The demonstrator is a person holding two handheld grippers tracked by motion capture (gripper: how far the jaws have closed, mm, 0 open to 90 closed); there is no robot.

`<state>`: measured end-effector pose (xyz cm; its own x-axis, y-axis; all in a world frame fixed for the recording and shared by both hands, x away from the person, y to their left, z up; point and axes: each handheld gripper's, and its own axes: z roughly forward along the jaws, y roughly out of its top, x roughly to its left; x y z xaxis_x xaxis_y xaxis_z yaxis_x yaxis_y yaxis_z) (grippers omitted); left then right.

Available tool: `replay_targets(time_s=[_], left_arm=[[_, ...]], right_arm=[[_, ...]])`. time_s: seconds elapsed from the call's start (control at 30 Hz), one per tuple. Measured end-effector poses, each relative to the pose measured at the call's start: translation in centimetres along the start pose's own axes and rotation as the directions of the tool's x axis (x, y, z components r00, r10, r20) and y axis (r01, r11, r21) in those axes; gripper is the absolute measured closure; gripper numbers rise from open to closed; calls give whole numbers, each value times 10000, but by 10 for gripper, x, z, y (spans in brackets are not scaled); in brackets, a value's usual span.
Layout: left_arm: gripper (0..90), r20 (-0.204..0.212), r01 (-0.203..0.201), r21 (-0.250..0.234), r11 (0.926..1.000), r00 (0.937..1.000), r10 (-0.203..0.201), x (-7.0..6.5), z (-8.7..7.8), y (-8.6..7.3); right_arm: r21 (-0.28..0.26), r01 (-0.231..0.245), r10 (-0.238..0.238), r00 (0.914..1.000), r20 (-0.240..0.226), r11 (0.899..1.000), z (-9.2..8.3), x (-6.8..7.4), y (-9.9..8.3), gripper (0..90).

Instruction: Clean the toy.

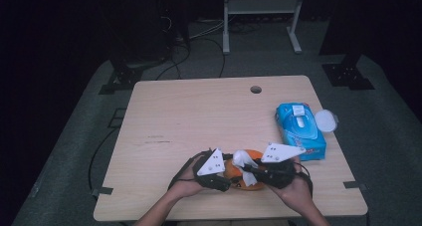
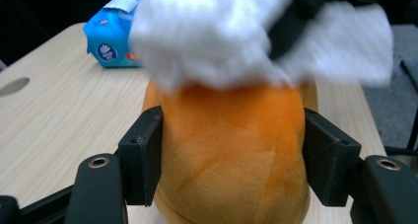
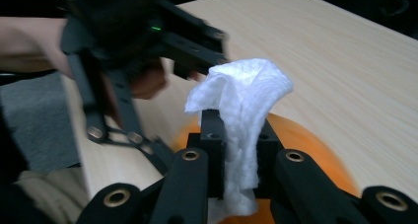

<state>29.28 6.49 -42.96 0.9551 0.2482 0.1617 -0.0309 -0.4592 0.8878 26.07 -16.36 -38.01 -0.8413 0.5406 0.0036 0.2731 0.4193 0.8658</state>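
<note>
- High view: the left tool (image 1: 226,172) and the right tool (image 1: 249,167) meet at the near edge of the worktop (image 1: 199,111), each carried in one of the person's hands. Between their tips sits the orange plush toy (image 1: 251,156), with the white wipe (image 1: 242,159) bunched on top of it. Just beyond the right tool, towards the worktop's right edge, lies the blue wipes pack (image 1: 300,130), and a white lid (image 1: 325,120) rests touching the pack's far side.
- Left gripper view: here's the left tool (image 2: 231,157) clamped on the orange plush toy (image 2: 231,150), a black pad pressed into each flank and the fur bulging past them. Right above the jaws the white wipe (image 2: 207,36) lies blurred on the toy's top. Up and to the left of the tool, well off, the blue wipes pack (image 2: 111,41) lies on the worktop (image 2: 59,115).
- Right gripper view: the right tool (image 3: 240,155) is pinched tight on the white wipe (image 3: 241,110), which stands up out of the jaws as a folded peak and hangs below them too. Directly under the tips shows the orange plush toy (image 3: 305,145). Just ahead and to the left, the left tool (image 3: 148,51) shows as a blurred black frame.
</note>
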Motion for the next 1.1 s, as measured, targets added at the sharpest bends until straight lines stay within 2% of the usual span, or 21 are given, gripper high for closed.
replay_targets(time_s=[0.03, 0.07, 0.1, 0.13, 0.17, 0.2, 0.33, 0.37, 0.43, 0.53, 0.63, 0.7, 0.8, 0.9, 0.97, 1.03, 1.1], left_arm=[[327, 0, 0, 0, 10000, 10000, 0, 0, 0, 0], [305, 13, 401, -88, 9992, 9992, -401, 3, -1, -2], [295, 13, 401, -88, 9992, 9992, -401, 3, -1, -2], [286, 56, 716, -225, 9972, 9974, -715, 6, 0, -3], [286, 56, 716, -225, 9972, 9974, -715, 6, 0, -3], [294, 53, 779, -317, 9965, 9970, -778, 6, 1, -2], [332, -125, 621, -434, 9971, 9980, -627, 2, 3, 2], [333, -144, 570, -442, 9974, 9982, -577, 1, 3, 4], [332, -208, 193, -418, 9989, 9996, -201, -6, 6, 11], [332, -239, -20, -313, 9995, 9997, 13, -10, 7, 11], [338, -222, 36, -300, 9995, 9997, -43, -8, 6, 9], [338, -237, 57, -227, 9997, 9997, -63, -7, 5, 7], [338, -186, 253, -237, 9994, 9995, -257, -5, 5, 4], [343, -215, 212, -164, 9996, 9995, -215, -6, 7, 6], [355, -205, 129, -86, 9999, 9997, -131, -5, 6, 5], [366, -198, 218, -87, 9997, 9996, -220, -4, 6, 4], [363, -116, 649, 38, 9979, 9978, -649, 3, 3, -3]], right_arm=[[0, 0, 0, 10000, 0, 10000, 0, 0, 0, 803], [53, -247, 245, 9989, 411, 9997, -6, -10, -5, 803], [53, -247, 245, 9989, 411, 9997, -6, -10, -5, 803], [44, -475, 471, 9970, 618, 9989, -10, -18, -11, 804], [44, -475, 471, 9970, 618, 9989, -10, -18, -11, 804], [45, -667, 662, 9952, 715, 9978, -12, -21, -15, 804], [-44, -450, 452, 9964, 712, 9990, -12, -15, -10, 805], [-109, -221, 226, 9989, 401, 9997, -8, -6, -5, 805], [-29, 18, -18, 10000, 84, 10000, 0, 4, -1, 805], [174, 322, -319, 9994, -141, 9993, 9, 12, 2, 804], [189, 310, -309, 9995, -72, 9993, 9, 9, 1, 805], [160, 162, -164, 9998, 80, 9997, 6, 4, 0, 805], [53, -245, 241, 9979, 596, 9997, -7, -9, -6, 805], [-59, -463, 466, 9966, 677, 9989, -10, -14, -9, 805], [-90, -336, 340, 9978, 570, 9994, -9, -9, -9, 805], [-53, -214, 216, 9984, 523, 9998, -9, -7, -9, 804], [82, -133, 127, 9974, 703, 9999, -11, -8, -9, 804]])
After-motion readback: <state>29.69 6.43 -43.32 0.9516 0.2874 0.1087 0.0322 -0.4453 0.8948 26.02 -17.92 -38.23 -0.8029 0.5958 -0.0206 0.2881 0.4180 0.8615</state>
